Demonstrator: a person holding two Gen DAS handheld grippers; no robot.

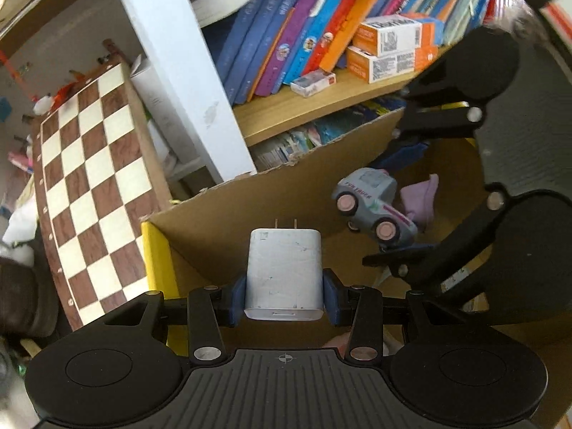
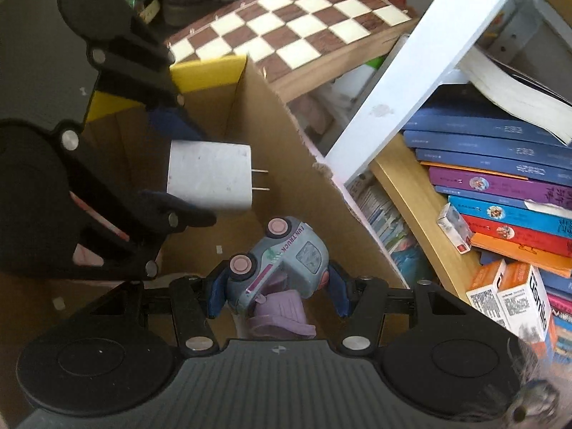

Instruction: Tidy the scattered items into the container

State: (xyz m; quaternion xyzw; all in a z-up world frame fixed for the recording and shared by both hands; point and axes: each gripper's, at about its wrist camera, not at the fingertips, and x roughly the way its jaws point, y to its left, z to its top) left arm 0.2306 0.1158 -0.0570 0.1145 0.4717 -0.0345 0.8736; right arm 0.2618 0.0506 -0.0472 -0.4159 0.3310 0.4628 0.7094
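Note:
My left gripper (image 1: 284, 295) is shut on a white wall charger (image 1: 284, 271), prongs pointing forward, held over the open cardboard box (image 1: 228, 211). The charger also shows in the right wrist view (image 2: 209, 178), clamped between the left gripper's blue pads. My right gripper (image 2: 279, 291) is over the same box with a grey toy truck (image 2: 286, 261) between its blue fingers (image 2: 338, 295); the jaws look slightly spread around it. The truck also shows in the left wrist view (image 1: 373, 207). A purple item (image 2: 282, 312) lies in the box under the truck.
The box has a yellow flap (image 2: 207, 71) at one corner. A wooden chessboard (image 1: 89, 186) leans beside the box. A white shelf post (image 1: 186, 71) and a wooden bookshelf (image 1: 311, 103) with books and small orange cartons (image 1: 389, 50) stand behind it.

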